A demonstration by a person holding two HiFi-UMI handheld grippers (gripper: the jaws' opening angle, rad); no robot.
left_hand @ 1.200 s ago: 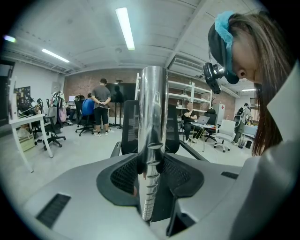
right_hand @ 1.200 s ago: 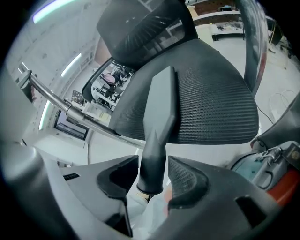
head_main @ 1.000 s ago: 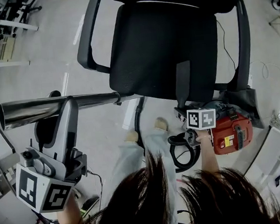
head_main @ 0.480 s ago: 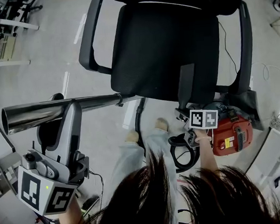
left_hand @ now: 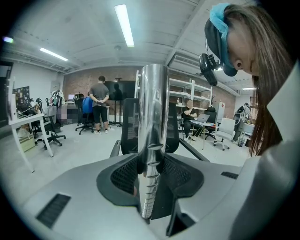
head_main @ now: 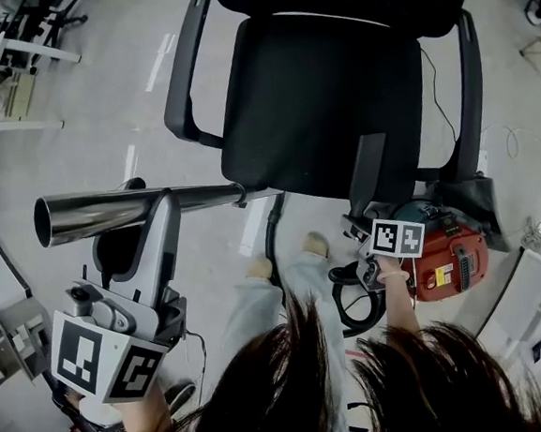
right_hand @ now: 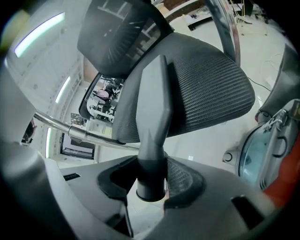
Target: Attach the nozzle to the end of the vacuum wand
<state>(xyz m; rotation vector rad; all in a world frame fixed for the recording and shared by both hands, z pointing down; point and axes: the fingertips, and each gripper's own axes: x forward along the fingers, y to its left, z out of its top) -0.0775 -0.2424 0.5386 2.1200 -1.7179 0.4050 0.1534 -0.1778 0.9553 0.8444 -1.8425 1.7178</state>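
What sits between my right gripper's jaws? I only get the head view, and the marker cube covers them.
Observer: The right gripper is shut on the grey crevice nozzle, pinching its round collar.
Operator: Which way does the nozzle point?
Observer: Its flat tip points away from the jaws, and the round open end faces the gripper's camera.
Operator: And the left jaws?
Observer: The left gripper is shut on the chrome vacuum wand, at a stretch with a row of small dents.
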